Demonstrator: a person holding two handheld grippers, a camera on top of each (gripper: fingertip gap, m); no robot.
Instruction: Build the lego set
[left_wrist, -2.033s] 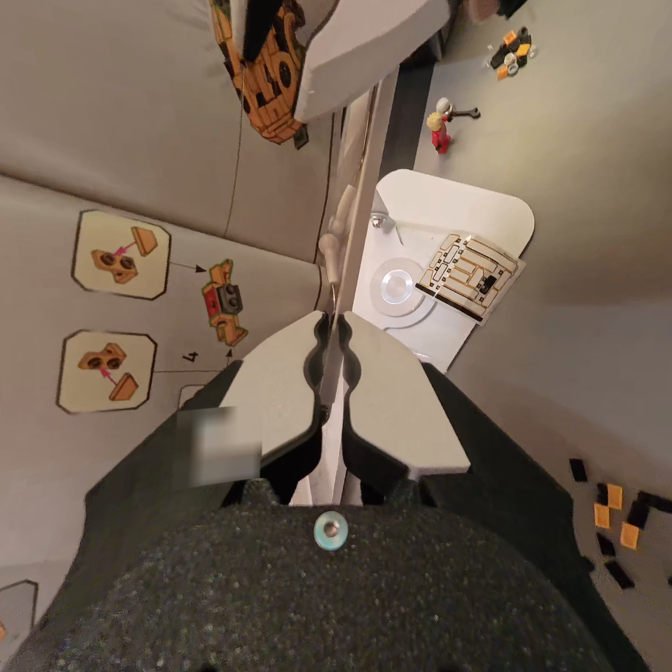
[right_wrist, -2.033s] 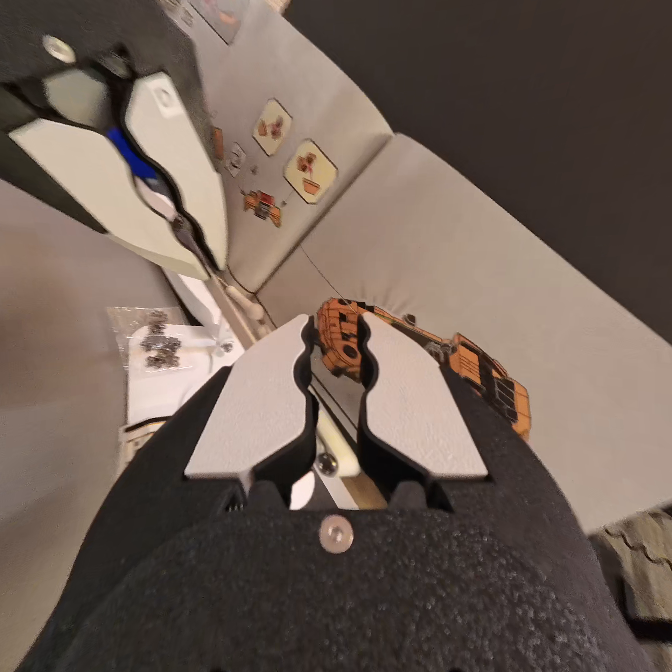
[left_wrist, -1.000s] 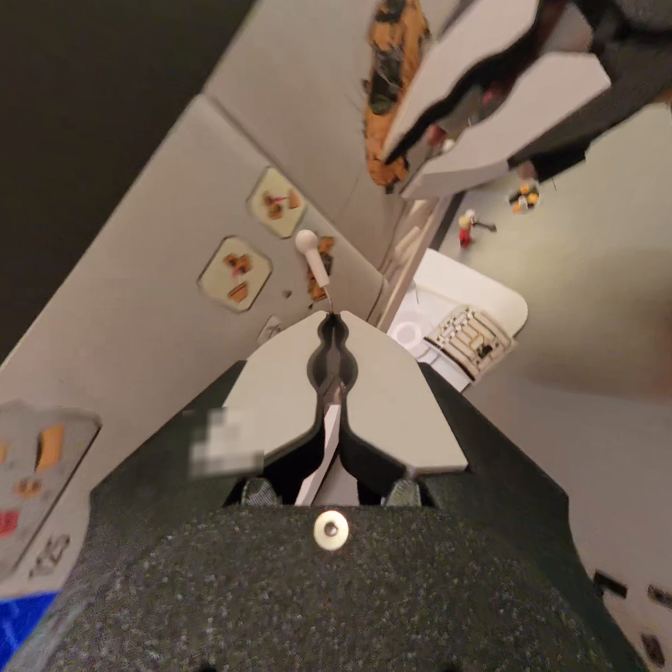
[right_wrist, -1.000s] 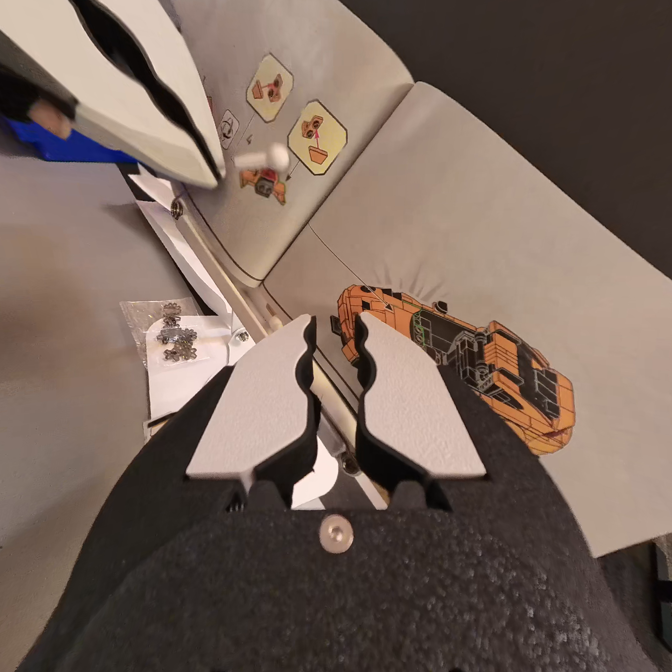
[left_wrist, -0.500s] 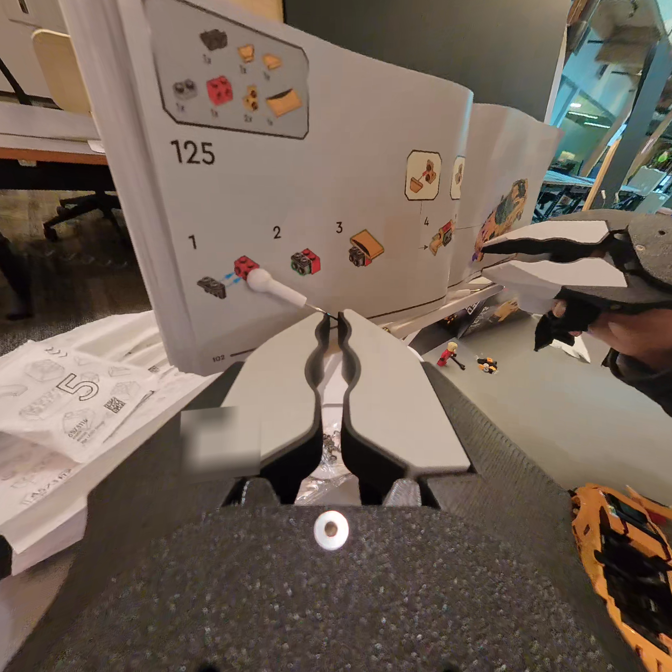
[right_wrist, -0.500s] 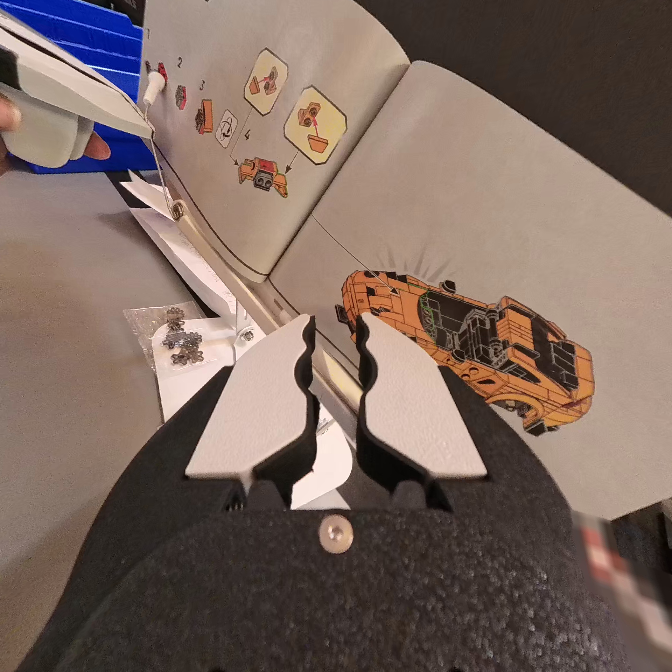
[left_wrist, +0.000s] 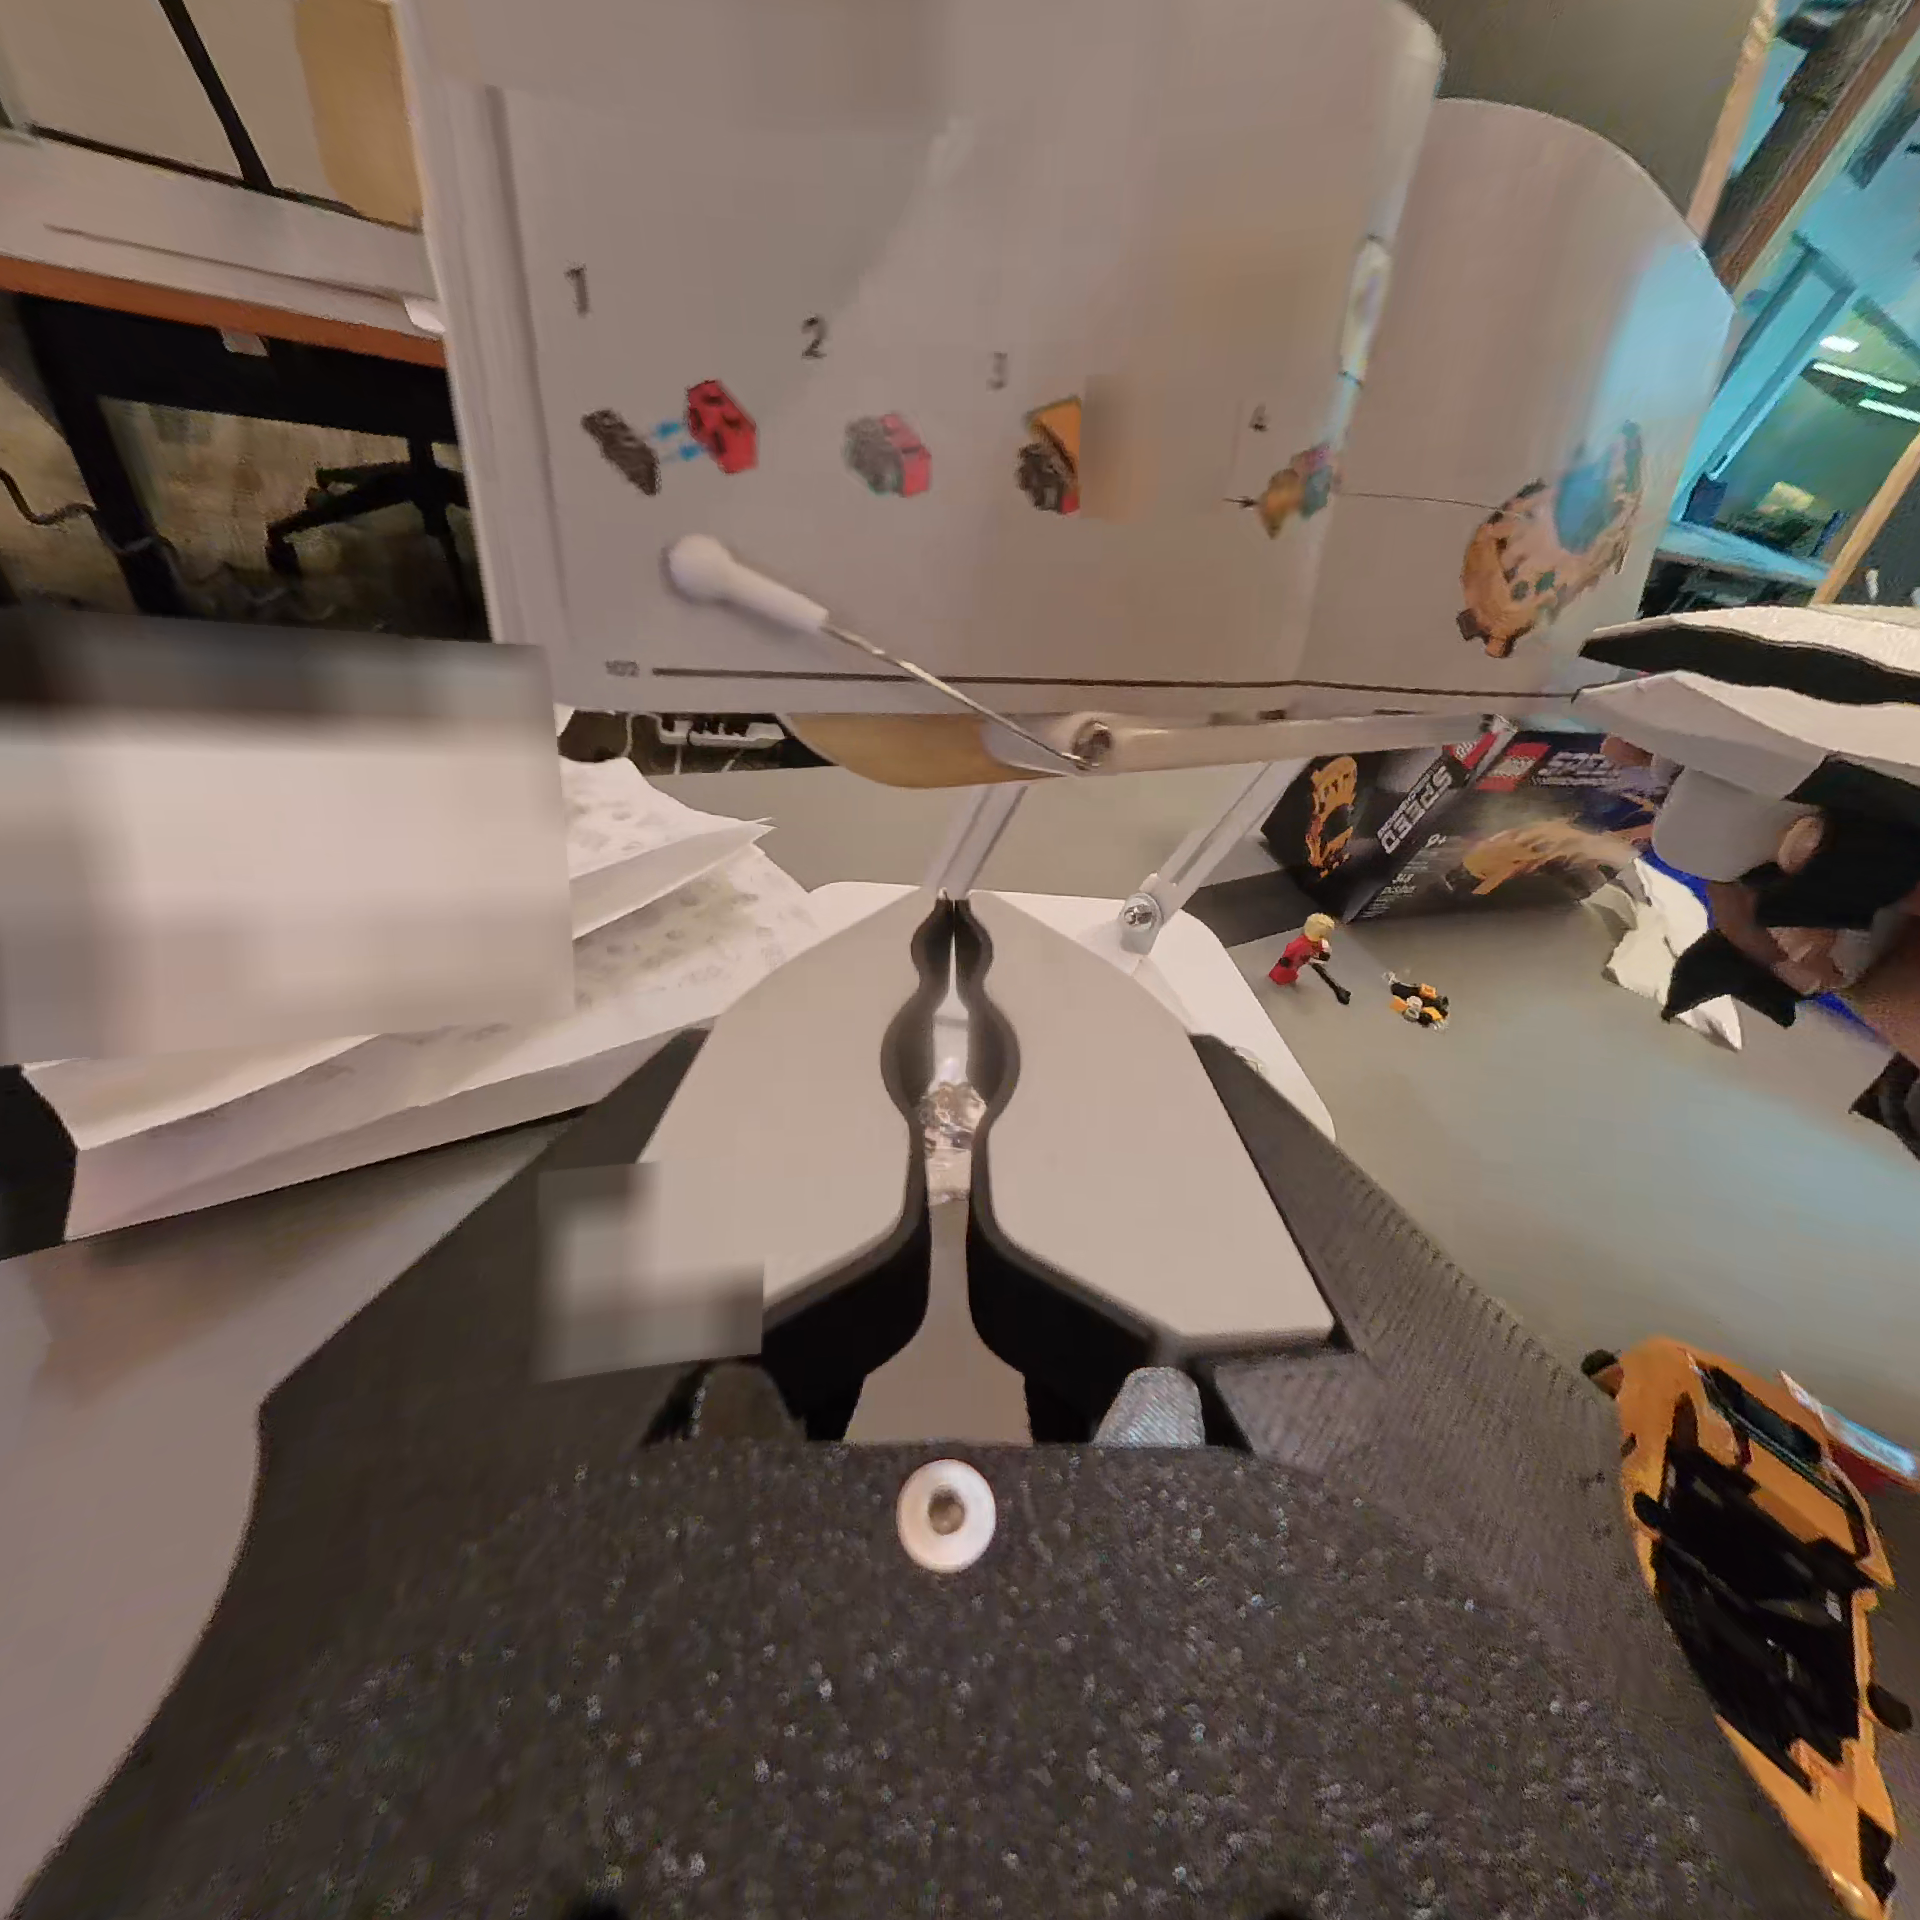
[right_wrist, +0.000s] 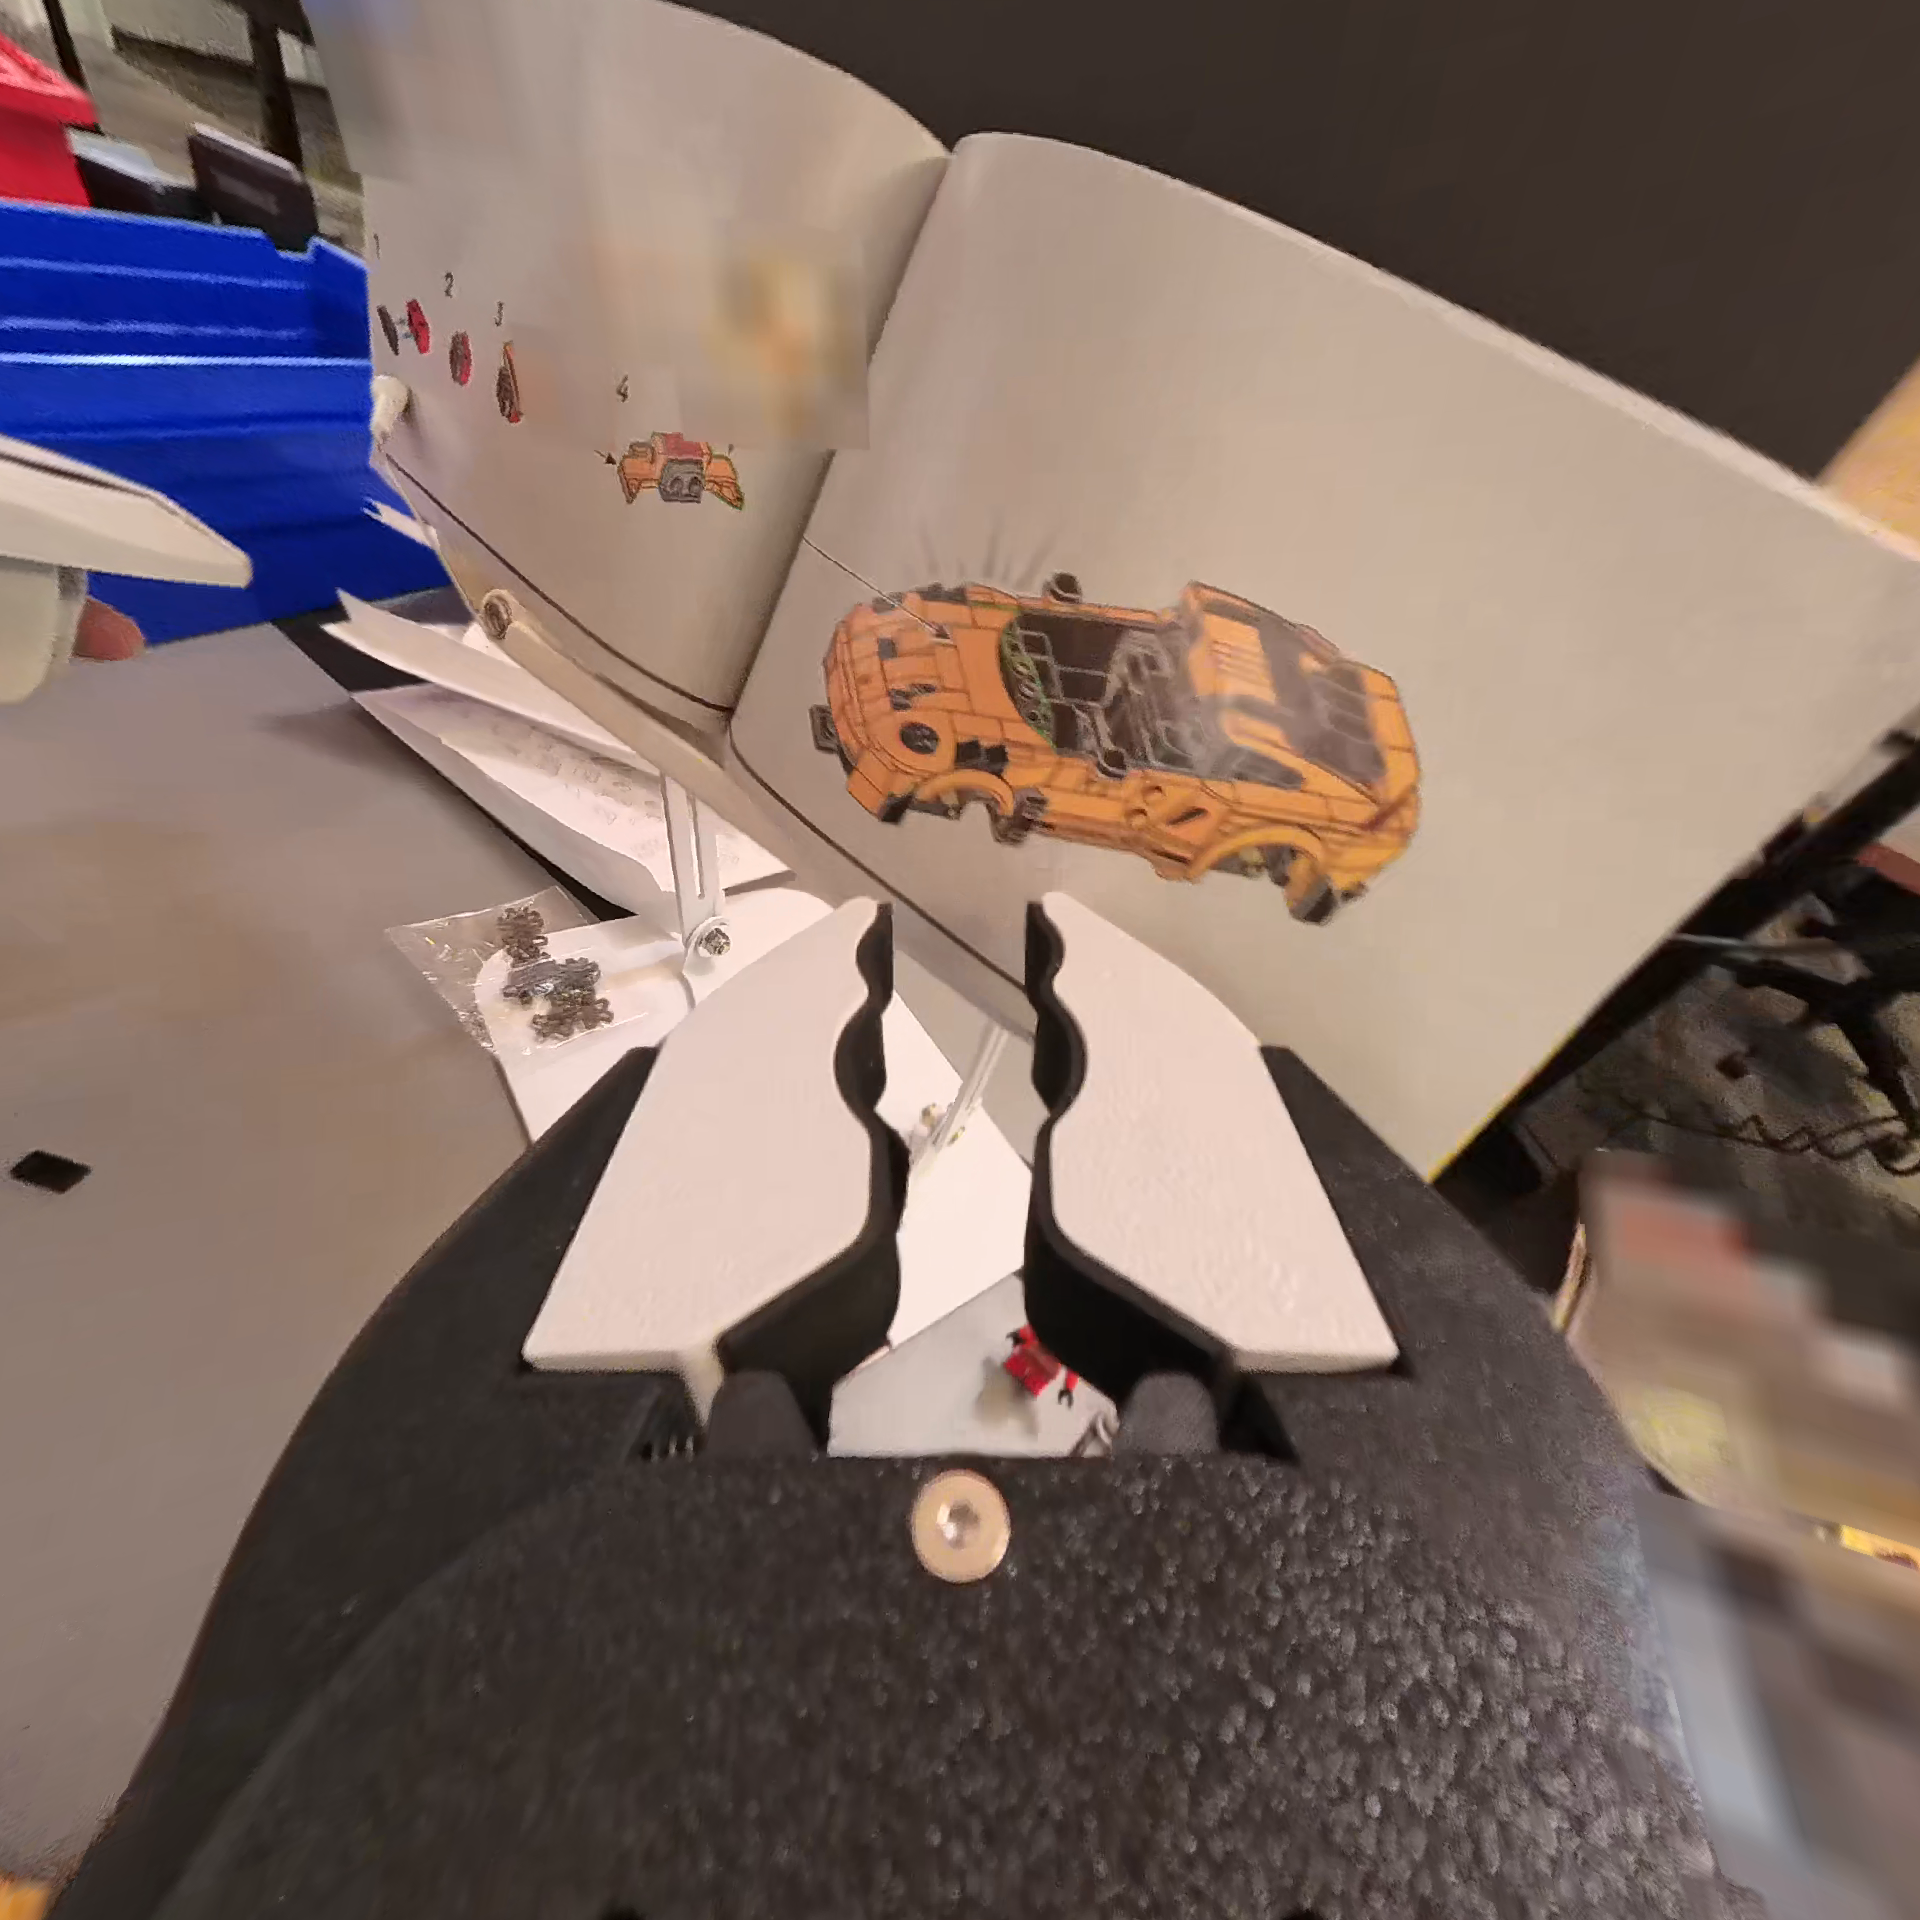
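The instruction booklet stands open on a metal stand, with a white-tipped page-holder arm lying against its left page. My left gripper is shut and empty, below and in front of the stand, apart from the arm. The built orange Lego car lies on the table at the lower right. My right gripper is open and empty, pointing at the booklet's right page with the car picture. One of its fingers shows at the right of the left wrist view.
A red minifigure and a small orange-black piece stand on the grey table by the Lego box. Paper bags lie at the left. A clear bag of small dark parts lies by the stand. A blue bin is behind. Left tips to right tips: about 25 centimetres. About 25 centimetres separates my right fingertips from the built orange Lego car.
My left gripper, which was at the page-holder arm's wire, has drawn back and down; the arm now rests on the page. Both views have swung level toward the booklet.
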